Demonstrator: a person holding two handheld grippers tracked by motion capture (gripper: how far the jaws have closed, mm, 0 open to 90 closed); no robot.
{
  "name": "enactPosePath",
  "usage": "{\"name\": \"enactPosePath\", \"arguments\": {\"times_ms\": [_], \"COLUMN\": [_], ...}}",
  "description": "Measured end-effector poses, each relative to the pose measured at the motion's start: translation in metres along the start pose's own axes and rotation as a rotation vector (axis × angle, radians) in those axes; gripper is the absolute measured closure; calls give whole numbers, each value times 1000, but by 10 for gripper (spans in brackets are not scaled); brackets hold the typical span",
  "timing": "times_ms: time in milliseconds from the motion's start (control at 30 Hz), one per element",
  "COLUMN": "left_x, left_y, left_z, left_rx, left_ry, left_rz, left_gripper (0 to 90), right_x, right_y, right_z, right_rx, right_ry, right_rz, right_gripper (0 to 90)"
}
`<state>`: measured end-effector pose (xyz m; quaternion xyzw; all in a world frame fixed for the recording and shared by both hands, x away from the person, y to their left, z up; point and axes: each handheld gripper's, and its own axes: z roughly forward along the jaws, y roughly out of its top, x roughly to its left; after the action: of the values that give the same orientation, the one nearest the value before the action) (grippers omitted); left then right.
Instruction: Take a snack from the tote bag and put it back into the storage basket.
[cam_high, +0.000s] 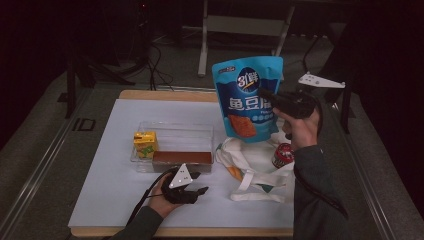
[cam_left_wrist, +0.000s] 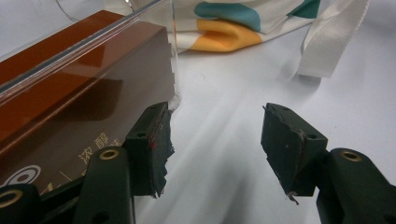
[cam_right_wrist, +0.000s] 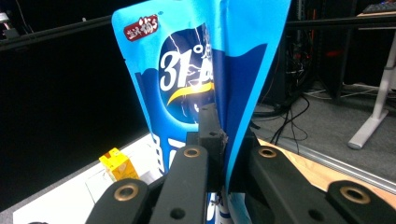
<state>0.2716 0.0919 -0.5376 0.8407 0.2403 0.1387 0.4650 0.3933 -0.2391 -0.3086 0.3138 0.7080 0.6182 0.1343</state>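
High view: right tool (cam_high: 267, 97) pinches raised blue pouch (cam_high: 248, 95); left tool (cam_high: 196, 185) gapes, empty.

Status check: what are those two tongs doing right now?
Right tongs clamped on blue snack bag, held aloft. Left tongs open, empty, beside brown box. Nothing blocking.

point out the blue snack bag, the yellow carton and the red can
blue snack bag (cam_high: 247, 85), high view, on its printed front
yellow carton (cam_high: 145, 144), high view, on its front face, inside the clear box
red can (cam_high: 283, 155), high view, on its top
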Motion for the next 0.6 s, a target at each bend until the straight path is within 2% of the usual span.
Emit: {"name": "enactPosePath", "arguments": {"times_ms": [267, 600], "left_x": [0, 0], "left_y": [0, 0], "left_z": [0, 0], "left_rx": [0, 0], "left_ry": [-1, -2], "left_rz": [0, 0], "left_gripper": [425, 425], "right_x": [5, 16], "right_y": [5, 13], "right_z": [10, 24], "right_rx": [-10, -3], "right_ry": [11, 28], "right_rz": [10, -7], "right_gripper": [886, 886]}}
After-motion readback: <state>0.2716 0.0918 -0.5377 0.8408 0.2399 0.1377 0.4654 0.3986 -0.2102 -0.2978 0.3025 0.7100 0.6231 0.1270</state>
